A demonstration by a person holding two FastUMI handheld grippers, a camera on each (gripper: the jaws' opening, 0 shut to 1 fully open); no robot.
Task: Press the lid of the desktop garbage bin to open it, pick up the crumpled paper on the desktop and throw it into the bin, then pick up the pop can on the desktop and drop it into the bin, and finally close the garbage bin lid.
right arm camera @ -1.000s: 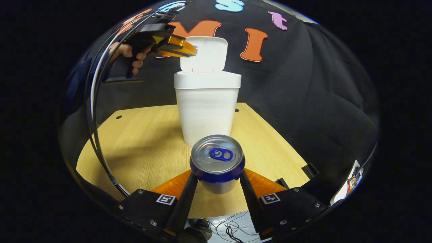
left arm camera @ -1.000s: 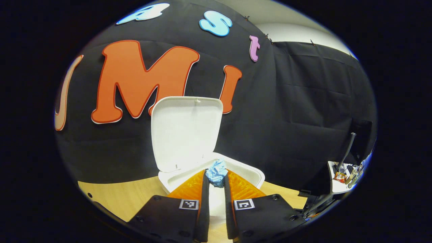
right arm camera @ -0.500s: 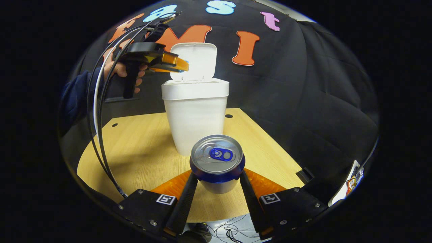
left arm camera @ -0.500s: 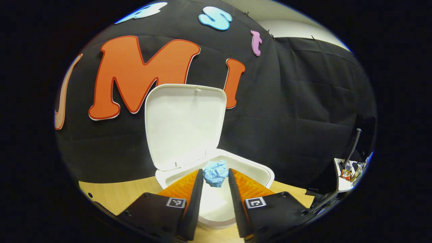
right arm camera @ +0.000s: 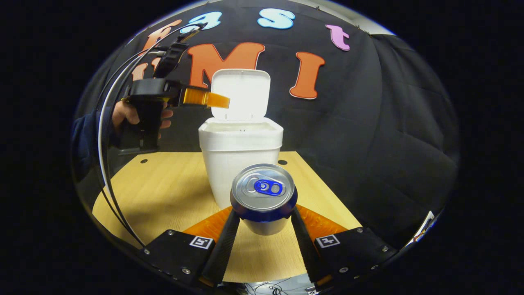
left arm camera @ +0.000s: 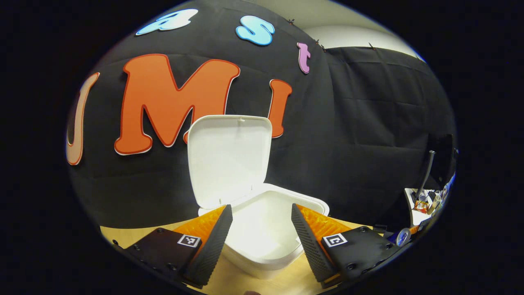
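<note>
The right gripper (right arm camera: 262, 215) is clamped on the smooth, light, dentable can (right arm camera: 263, 196) just under its rim, the open bin (right arm camera: 240, 157) at twelve o'clock, the left gripper (left arm camera: 262, 223) spread over it.

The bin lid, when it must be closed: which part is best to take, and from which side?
Judging by its pose, push the lid at its free top edge, from behind and above: it stands upright, hinged at the rear rim of the bin. The open left gripper is nearest.

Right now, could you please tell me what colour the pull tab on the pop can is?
Blue, on a silver top; the pop can shows best in the right gripper view.
</note>
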